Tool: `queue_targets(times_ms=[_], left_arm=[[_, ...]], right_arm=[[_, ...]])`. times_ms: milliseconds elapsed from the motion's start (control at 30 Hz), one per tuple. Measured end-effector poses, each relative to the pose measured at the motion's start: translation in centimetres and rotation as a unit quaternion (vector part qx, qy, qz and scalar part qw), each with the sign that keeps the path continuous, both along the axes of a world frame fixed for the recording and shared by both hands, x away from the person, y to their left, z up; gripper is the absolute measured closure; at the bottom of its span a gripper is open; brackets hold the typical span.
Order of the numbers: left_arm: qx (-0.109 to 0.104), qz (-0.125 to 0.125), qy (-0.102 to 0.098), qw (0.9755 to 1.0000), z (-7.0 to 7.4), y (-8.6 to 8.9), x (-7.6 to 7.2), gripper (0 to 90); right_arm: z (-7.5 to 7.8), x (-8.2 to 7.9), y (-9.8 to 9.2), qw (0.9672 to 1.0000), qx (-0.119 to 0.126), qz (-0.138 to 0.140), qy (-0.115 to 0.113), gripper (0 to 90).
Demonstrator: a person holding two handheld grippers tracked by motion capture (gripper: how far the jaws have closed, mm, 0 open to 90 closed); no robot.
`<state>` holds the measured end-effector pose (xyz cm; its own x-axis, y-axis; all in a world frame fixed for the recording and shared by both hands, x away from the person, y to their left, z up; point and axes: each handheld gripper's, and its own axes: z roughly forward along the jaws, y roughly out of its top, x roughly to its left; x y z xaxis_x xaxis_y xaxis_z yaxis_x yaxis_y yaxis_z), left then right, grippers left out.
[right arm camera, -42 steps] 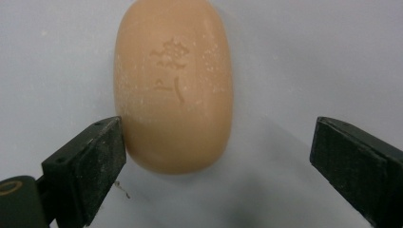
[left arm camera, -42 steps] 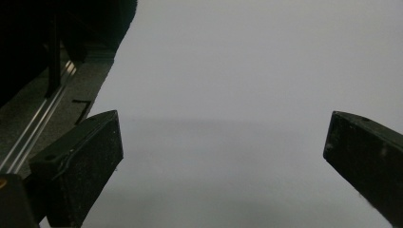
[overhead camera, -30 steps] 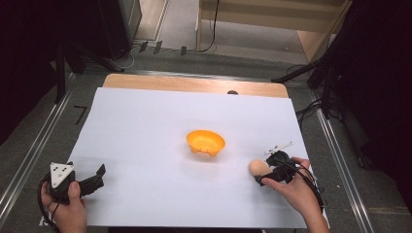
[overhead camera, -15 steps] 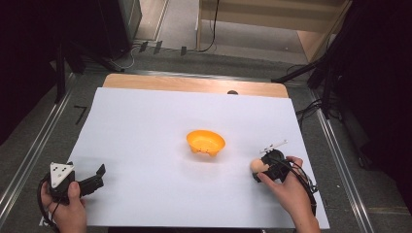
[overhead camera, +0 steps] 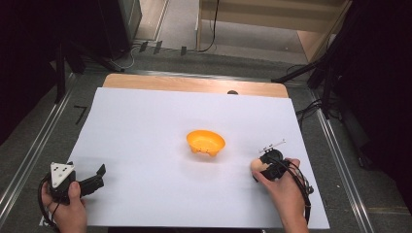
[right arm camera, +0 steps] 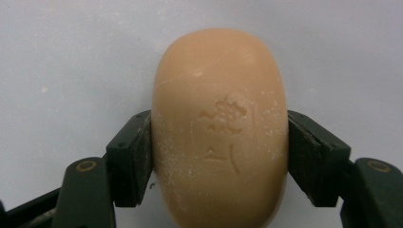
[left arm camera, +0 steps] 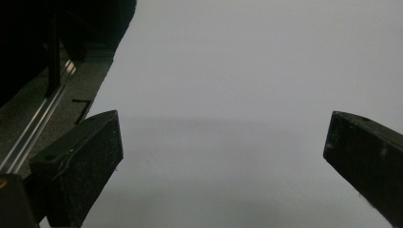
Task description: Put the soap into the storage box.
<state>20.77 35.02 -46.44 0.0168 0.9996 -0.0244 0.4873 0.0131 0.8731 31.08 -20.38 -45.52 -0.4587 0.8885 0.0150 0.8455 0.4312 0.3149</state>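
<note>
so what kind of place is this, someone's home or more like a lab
Most likely a lab or recording bench, not a home. A plain white sheet covers the wooden table, metal rails run along its sides, and loose black cables trail over the grey floor.

Both grippers are black. The left gripper point(overhead camera: 99, 175) carries a grey three-cornered plate dotted with dark spots; the right gripper point(overhead camera: 262, 167) trails looping black cables. Its jaw arms show round brass-coloured screws. The person's forearms are bare.
</note>
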Motion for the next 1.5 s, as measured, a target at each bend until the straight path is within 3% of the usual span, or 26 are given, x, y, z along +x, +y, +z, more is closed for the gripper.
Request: queue_targets(times_ms=[367,533,667,833,900,1000,1067,1133,1167,1400,1433,1500], left_arm=[[-0.001,0.0,0.0,1.0,0.0,0.0,0.0,0.0],[-0.002,0.002,-0.001,1.0,0.0,0.0,0.0,0.0],[0.0,0.001,0.0,1.0,0.0,0.0,0.0,0.0],[-0.001,0.003,-0.002,1.0,0.0,0.0,0.0,0.0],[-0.001,0.003,-0.001,1.0,0.0,0.0,0.0,0.0],[-0.001,0.002,-0.001,1.0,0.0,0.1,0.0,0.0],[-0.001,0.003,-0.001,1.0,0.0,0.0,0.0,0.0],[-0.001,0.002,0.0,1.0,0.0,0.0,0.0,0.0],[-0.001,0.002,0.0,1.0,0.0,0.0,0.0,0.0],[-0.002,0.001,0.0,1.0,0.0,0.1,0.0,0.0],[-0.002,0.002,0.0,1.0,0.0,0.1,0.0,0.0],[-0.002,0.001,0.0,1.0,0.0,0.1,0.0,0.0]], right_arm=[[-0.1,-0.1,-0.2,0.9999,0.011,0.004,-0.009,32.9],[0.3,-0.3,0.0,0.9994,-0.009,0.028,-0.02,32.9],[0.8,-0.3,-0.3,0.9989,-0.008,0.037,-0.026,33.0],[1.6,0.1,-0.6,0.9967,-0.015,0.074,-0.03,32.9],[1.8,0.3,-0.5,0.9953,-0.018,0.089,-0.032,32.9],[2.1,0.9,-0.3,0.9926,0.002,0.118,-0.028,32.9],[2.2,0.9,-0.3,0.9924,0.003,0.12,-0.028,32.9],[2.7,1.4,0.1,0.9887,0.009,0.147,-0.027,32.9],[2.7,1.4,0.1,0.9887,0.009,0.147,-0.027,32.9],[3.9,2.5,1.6,0.9796,0.015,0.198,-0.031,32.9],[3.9,2.5,1.6,0.9796,0.015,0.198,-0.031,32.9],[4.4,2.8,2.1,0.9754,0.012,0.217,-0.039,32.9]])
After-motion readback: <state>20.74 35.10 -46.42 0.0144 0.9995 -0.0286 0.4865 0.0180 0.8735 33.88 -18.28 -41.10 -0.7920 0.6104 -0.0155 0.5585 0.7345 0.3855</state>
